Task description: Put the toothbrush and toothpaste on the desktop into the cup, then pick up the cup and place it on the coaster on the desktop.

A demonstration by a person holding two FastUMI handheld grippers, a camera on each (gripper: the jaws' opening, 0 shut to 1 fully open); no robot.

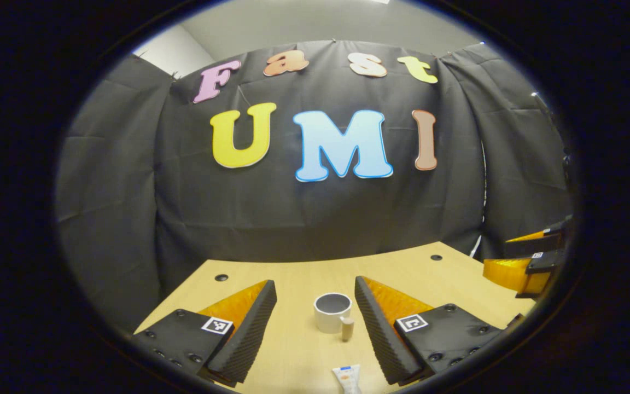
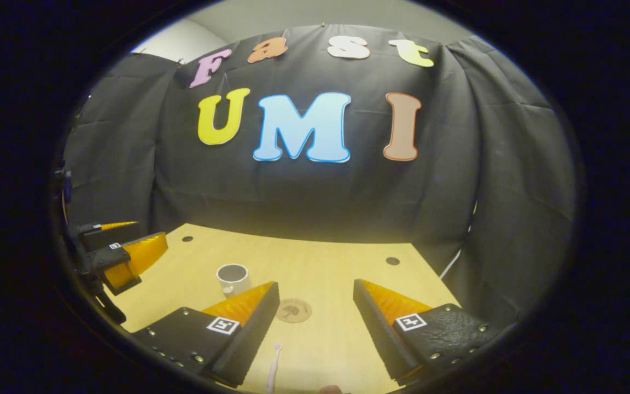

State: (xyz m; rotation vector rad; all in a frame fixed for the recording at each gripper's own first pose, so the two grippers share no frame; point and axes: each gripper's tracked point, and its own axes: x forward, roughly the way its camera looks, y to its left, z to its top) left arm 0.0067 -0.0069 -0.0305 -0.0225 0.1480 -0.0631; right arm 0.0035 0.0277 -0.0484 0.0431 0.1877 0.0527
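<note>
A white cup with a grey inside and a small wooden handle stands upright on the wooden desktop, just beyond my left gripper, which is open with nothing held. A toothpaste tube lies near the bottom edge between its fingers. In the right gripper view the cup stands at the left, a round brown coaster lies ahead, and a pale toothbrush lies between the fingers of my open right gripper.
The booth's black cloth wall closes off the back and sides of the desktop. Small dark holes mark its far corners. The right gripper hovers at the table's right edge, the left gripper at its left edge.
</note>
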